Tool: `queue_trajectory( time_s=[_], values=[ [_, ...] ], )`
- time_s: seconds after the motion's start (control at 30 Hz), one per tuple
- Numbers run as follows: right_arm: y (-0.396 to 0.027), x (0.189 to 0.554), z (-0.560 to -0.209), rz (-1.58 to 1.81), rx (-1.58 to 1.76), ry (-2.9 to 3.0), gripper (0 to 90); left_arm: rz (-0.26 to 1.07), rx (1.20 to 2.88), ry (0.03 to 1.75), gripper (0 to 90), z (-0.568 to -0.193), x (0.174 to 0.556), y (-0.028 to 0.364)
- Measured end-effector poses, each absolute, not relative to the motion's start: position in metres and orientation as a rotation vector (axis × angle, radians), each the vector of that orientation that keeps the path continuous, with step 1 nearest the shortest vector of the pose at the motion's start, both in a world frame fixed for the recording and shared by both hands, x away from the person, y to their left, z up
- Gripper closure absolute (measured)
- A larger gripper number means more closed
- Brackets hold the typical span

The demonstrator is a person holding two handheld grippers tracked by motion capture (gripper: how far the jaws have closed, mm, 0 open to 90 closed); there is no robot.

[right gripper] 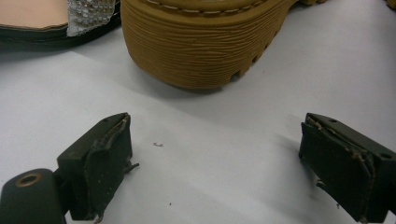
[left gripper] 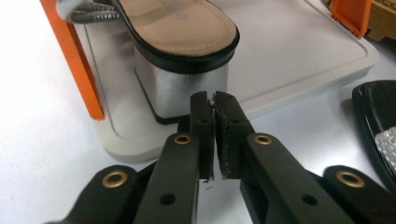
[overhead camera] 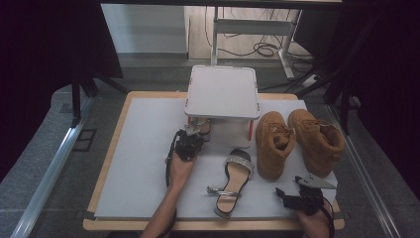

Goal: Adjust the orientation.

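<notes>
Evidently, high view: left gripper (overhead camera: 190,136) reaches under the white two-tier rack (overhead camera: 223,91) at the table's (overhead camera: 143,148) far edge, beside a sandal on the rack's lower shelf; its mate, the second sandal (overhead camera: 233,181), lies near the front edge, judged next for shelving.
Boots: pair of tan boots (overhead camera: 297,141) stands toward the right edge, apart from the rack; right gripper (overhead camera: 292,196) waits at the front right corner.
Left gripper view: jaws nearly together, nothing between them; shelved sandal (left gripper: 180,32) sits heel-first on the lower shelf just ahead, untouched, judged just released.
Right gripper view: jaws wide apart, empty, facing a boot's ribbed sole (right gripper: 201,44); judged standing by.
</notes>
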State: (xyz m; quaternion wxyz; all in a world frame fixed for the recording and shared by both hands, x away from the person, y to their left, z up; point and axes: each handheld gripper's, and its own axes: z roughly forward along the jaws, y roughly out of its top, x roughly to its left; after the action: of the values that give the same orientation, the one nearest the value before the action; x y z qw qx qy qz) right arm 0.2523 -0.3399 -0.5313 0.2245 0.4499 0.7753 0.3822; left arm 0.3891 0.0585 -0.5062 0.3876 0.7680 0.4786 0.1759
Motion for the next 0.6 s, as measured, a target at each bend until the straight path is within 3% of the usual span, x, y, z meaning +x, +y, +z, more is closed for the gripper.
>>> queue_trajectory(
  time_s=[0.3,0.6],
  values=[
    [-0.340,0.252,-0.531,1.054,1.241,2.139,9.8,0.422,1.967,1.213,72.3,-0.506,0.380,0.068],
    [-0.340,0.252,-0.531,1.054,1.241,2.139,9.8,0.411,1.984,1.190,52.7,-0.503,0.367,0.075]
  ],
)
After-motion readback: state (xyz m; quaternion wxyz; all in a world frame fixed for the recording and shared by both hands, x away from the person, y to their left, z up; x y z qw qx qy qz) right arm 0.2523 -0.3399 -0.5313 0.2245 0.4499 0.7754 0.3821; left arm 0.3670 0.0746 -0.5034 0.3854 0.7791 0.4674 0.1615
